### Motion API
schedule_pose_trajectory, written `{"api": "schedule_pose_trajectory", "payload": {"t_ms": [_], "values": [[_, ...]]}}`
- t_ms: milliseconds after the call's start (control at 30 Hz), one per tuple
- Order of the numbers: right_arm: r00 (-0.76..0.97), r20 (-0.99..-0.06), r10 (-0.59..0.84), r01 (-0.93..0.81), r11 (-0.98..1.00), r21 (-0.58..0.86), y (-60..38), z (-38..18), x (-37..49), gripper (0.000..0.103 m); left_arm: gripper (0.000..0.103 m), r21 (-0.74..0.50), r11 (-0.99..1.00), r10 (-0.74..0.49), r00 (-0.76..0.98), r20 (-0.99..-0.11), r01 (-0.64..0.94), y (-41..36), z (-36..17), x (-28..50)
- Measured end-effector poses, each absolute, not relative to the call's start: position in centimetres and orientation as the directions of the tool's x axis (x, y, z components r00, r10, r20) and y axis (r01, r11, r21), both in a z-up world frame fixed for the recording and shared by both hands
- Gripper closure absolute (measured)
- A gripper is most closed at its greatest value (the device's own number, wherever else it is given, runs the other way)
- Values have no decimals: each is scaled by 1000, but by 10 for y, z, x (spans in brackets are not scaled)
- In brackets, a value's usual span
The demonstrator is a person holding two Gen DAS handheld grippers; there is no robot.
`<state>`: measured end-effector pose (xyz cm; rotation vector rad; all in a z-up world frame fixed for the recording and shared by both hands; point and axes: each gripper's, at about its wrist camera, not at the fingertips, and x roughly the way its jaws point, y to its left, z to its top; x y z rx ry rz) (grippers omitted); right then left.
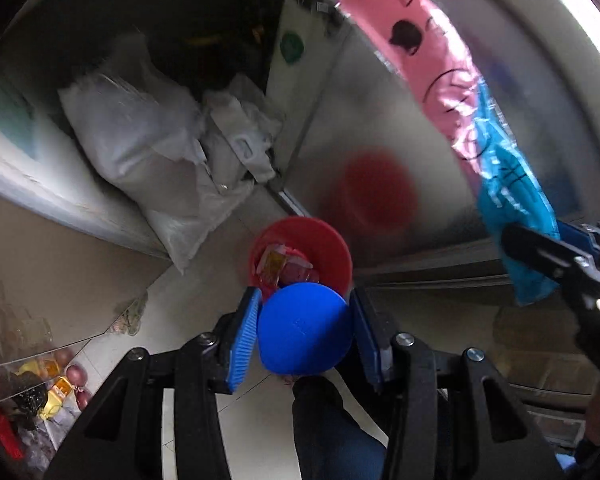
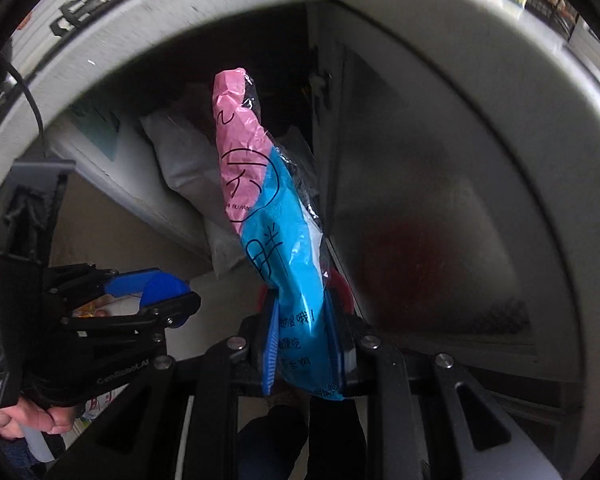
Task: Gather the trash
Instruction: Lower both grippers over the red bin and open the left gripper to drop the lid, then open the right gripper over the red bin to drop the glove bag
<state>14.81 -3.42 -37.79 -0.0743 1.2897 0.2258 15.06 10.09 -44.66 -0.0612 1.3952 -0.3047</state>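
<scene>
My left gripper (image 1: 304, 328) is shut on a round blue lid (image 1: 304, 330) and holds it just above a red trash bin (image 1: 332, 248) that stands on the floor with wrappers inside. My right gripper (image 2: 306, 344) is shut on the blue end of a long pink and blue snack wrapper (image 2: 260, 200), which sticks up from the fingers. That wrapper also shows in the left wrist view (image 1: 440, 80), at the upper right, with the right gripper (image 1: 540, 256) clamped on its lower end. The left gripper with the lid shows in the right wrist view (image 2: 160, 292), at the left.
White sacks (image 1: 140, 140) lean against a cabinet at the left behind the bin. A shiny metal door (image 1: 400, 140) stands right of the bin and reflects it. Assorted small packets (image 1: 52, 392) lie at the lower left. My leg (image 1: 328, 432) is below.
</scene>
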Motion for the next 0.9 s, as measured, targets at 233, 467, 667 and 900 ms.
{"api": "schedule_pose_trajectory", "payload": {"t_ms": [233,467,667,900], "values": [[258,-961,97,-161,985,56,-47,-412,159,83,60,-245,945,-268,83,-960,218,79,-494,155],[240,-967,89,-147,988,54,-45,-421,149,83,45,-241,943,-266,86,-960,228,73,-492,160],[230,-968,105,-152,986,71,-48,-421,146,83,45,-248,938,-277,96,-956,241,74,-475,158],[222,-968,121,-201,977,76,-40,-423,144,83,24,-253,953,-280,166,-945,169,99,-456,149]]}}
